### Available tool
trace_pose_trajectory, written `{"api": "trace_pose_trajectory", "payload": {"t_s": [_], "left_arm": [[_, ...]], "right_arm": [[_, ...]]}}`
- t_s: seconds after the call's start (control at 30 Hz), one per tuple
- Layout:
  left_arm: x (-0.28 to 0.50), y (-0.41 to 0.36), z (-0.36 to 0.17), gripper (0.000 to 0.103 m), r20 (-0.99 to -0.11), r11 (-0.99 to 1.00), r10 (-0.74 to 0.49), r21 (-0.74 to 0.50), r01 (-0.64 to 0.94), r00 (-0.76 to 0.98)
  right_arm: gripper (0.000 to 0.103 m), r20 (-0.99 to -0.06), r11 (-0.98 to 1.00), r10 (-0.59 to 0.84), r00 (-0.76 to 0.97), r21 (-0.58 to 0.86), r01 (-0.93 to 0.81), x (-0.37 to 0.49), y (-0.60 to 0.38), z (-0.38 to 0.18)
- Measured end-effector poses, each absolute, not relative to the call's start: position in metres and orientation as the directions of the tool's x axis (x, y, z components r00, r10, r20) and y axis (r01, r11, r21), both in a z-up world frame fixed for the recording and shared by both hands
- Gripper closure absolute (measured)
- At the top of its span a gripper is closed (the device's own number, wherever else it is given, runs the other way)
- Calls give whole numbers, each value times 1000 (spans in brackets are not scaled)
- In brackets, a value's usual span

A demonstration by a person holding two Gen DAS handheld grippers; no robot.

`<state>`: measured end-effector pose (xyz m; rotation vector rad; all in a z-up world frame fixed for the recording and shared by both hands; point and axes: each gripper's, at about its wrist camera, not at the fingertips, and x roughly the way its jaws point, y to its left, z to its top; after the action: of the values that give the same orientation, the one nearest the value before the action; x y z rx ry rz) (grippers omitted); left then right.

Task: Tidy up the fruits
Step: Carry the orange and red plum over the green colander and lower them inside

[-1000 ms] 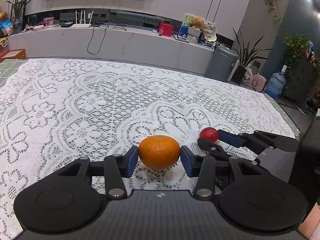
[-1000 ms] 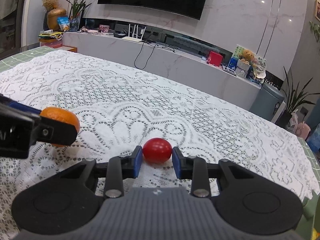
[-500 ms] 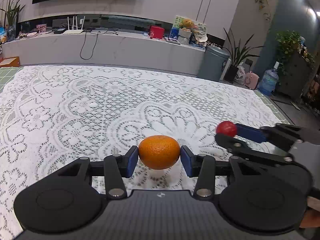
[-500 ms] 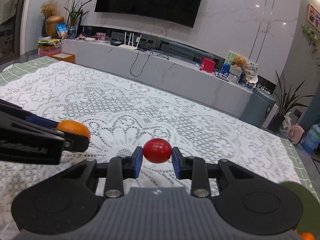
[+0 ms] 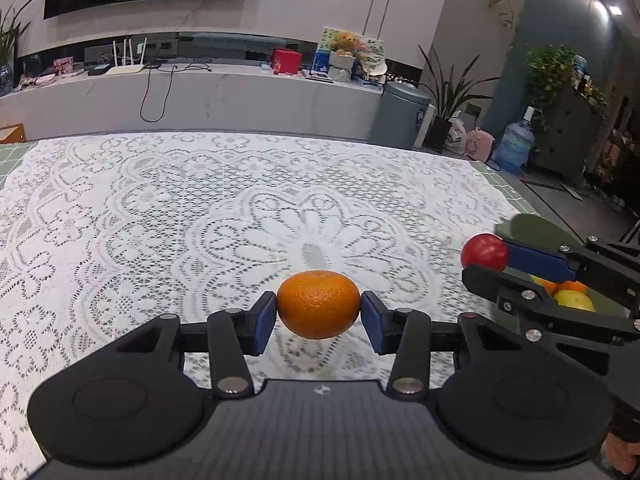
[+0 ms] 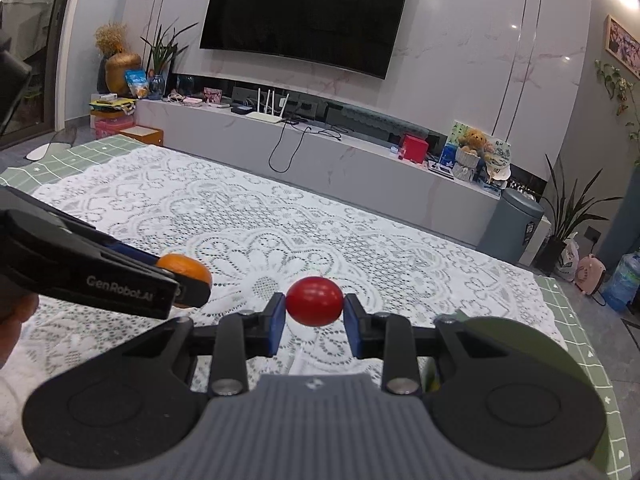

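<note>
My left gripper (image 5: 319, 316) is shut on an orange (image 5: 318, 304) and holds it above the lace tablecloth (image 5: 200, 216). My right gripper (image 6: 314, 320) is shut on a small red fruit (image 6: 314, 301), also lifted off the cloth. In the left wrist view the right gripper (image 5: 486, 260) with the red fruit (image 5: 483, 251) is at the right, over a dark green bowl (image 5: 536, 228) that holds orange and yellow fruits (image 5: 574, 298). In the right wrist view the left gripper (image 6: 188, 284) with the orange (image 6: 186, 266) is at the left, and the bowl's rim (image 6: 536, 340) shows at the lower right.
The table's right edge with green checked cloth (image 6: 568, 320) lies beyond the bowl. A grey TV bench (image 6: 320, 160) with clutter runs behind the table. A grey bin (image 5: 400, 116) and plants stand off the far right corner.
Both grippers have lifted their fruits off the tablecloth and moved right. The green bowl with fruit has come into view under the right gripper.
</note>
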<state>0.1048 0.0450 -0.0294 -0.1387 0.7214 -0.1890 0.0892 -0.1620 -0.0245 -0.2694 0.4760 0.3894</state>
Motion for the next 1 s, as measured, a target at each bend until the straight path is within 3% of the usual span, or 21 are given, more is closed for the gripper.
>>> {"api": "trace_pose_trajectory", "payload": {"t_s": [0.57, 1.0], "left_arm": [[85, -30, 6, 51, -601, 954, -297, -145, 264, 742], [102, -102, 29, 51, -568, 914, -378, -102, 393, 731]], "right_arm": [[74, -449, 939, 247, 859, -109, -327, 49, -237, 9], [74, -554, 989, 92, 827, -44, -140, 70, -313, 17]]}}
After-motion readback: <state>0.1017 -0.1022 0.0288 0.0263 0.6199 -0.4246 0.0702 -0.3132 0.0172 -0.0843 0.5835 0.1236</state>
